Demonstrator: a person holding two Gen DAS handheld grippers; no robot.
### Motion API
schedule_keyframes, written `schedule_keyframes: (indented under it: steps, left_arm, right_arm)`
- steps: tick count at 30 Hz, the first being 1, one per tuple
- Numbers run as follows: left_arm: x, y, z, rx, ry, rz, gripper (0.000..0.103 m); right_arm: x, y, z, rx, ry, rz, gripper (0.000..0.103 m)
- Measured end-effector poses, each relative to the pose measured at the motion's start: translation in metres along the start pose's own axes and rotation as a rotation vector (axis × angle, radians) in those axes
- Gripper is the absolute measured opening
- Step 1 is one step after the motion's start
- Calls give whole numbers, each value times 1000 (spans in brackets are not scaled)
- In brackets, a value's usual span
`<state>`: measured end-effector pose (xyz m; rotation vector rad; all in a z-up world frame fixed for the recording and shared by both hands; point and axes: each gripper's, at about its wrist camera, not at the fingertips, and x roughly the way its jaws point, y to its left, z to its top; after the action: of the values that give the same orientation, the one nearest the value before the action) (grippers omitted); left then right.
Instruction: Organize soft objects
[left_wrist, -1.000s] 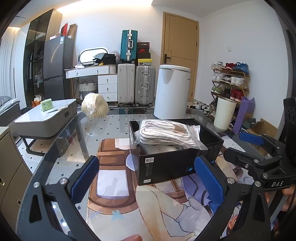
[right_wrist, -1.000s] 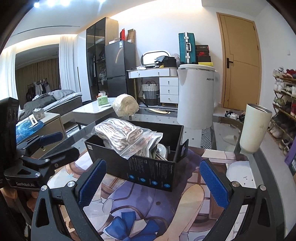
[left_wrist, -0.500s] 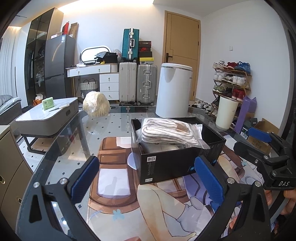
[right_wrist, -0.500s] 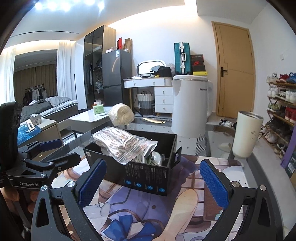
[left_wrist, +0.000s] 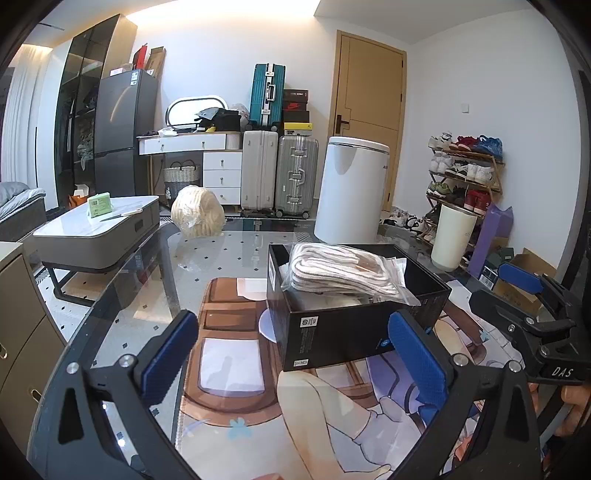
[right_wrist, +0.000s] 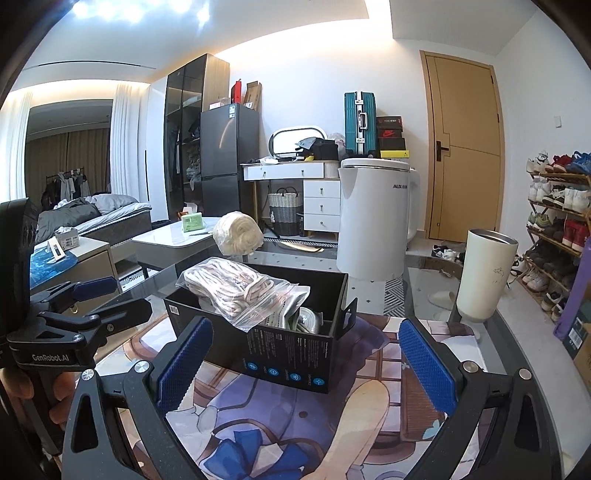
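Holding both tools: I have them low over the near edge of the glass table, neither touching anything.
Left gripper: my blue pads are spread wide with nothing between them; the black box sits just beyond the right pad.
Right gripper: jaws equally wide, nothing held; the box shows in the gap past the fingertips, apart from them.
Printed mat: it covers the table's near middle and the box stands on it.
Black box: open-topped, upright, about mid-table.
Bagged white cloth: a clear bag of folded, ribbed fabric rests on top of the box's contents, rising above the rim and overhanging one wall.
Other items in box: a pale rolled piece lies lower inside; I cannot tell what it is.
Cream bundle: wrapped in clear film, at the table's far left edge, well apart from the box.
Cream tumbler: upright near the far right edge.
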<state>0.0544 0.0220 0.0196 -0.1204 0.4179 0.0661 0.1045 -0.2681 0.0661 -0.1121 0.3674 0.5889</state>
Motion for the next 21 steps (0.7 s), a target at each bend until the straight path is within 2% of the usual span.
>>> schedule_keyframes:
  steps: [21]
  left_arm:
    - [-6,-7,0,34,-30,3,103]
  right_arm:
    - [-2,0,0,0,-7,-1,102]
